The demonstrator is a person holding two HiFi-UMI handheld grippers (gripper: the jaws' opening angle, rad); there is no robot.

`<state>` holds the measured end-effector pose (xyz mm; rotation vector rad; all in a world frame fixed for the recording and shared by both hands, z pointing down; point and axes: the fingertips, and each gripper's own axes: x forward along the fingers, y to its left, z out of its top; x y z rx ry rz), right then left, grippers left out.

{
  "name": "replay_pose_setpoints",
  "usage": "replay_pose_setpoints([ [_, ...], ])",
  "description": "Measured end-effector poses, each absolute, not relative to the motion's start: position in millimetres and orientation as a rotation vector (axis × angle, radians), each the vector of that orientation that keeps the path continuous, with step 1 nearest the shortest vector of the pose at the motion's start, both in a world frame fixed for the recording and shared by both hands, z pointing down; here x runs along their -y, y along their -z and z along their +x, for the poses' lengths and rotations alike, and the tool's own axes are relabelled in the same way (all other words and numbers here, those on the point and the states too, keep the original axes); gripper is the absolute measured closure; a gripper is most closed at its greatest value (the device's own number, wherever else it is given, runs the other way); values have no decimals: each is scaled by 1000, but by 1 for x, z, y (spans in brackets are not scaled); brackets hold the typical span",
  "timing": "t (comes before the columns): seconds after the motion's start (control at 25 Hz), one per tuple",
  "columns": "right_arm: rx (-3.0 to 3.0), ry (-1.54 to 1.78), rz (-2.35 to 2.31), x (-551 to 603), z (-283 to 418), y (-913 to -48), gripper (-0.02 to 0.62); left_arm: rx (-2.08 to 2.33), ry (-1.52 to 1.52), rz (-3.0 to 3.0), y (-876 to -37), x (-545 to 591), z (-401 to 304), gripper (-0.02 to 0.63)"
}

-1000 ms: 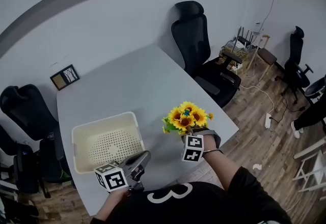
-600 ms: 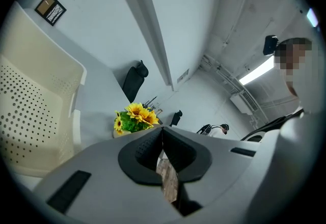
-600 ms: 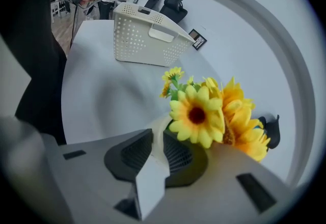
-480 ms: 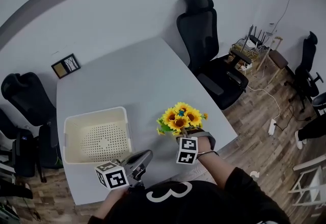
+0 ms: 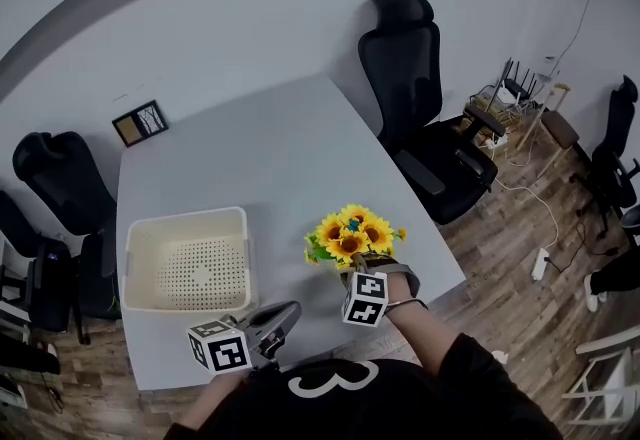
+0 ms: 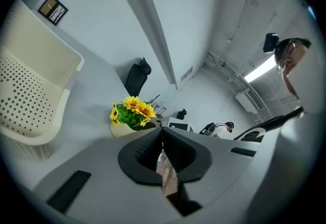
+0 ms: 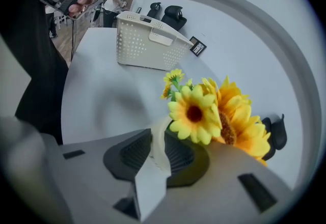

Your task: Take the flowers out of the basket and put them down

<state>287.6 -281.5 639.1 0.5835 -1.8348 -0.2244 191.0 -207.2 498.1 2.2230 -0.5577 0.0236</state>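
- A pale counter (image 5: 270, 158) fills the middle of the head view.
- The flowers (image 5: 350, 233) are yellow sunflowers in a small pale pot (image 6: 118, 129). They stand on the counter right of centre, outside the basket and well apart from it.
- The basket (image 5: 183, 216) is cream with a perforated floor. It sits on the counter at the lower left.
- The right gripper (image 7: 156, 136) is at the near side of the flowers and points steeply down. Its fingers (image 7: 132, 154) have just been opening. They now stand slightly apart and loose, with the pot's rim between them.
- The left gripper (image 6: 162, 134) hovers at the counter's near edge, at the bottom left of the head view, just off the basket's near corner. Its fingers meet at the tips and hold nothing.
- A black chair (image 5: 410, 58) stands beyond the counter's upper right edge.
- A small framed picture (image 5: 140, 123) lies near the counter's upper left corner.
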Motion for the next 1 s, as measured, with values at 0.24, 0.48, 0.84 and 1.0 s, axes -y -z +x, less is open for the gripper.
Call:
replay_pose_setpoints([
  [0.24, 1889, 217, 626, 283, 291, -640, 503, 554, -60, 2181, -508, 193, 199, 594],
  [0.48, 1925, 220, 687, 279, 286, -632, 458, 553, -108, 2223, -495, 185, 200, 593],
  [0.84, 2154, 13, 933, 251, 296, -586, 433, 485, -135, 2247, -491, 164, 211, 594],
  [1.0, 2309, -113, 1008, 220, 285, -556, 433, 449, -137, 2297, -479, 148, 210, 594],
])
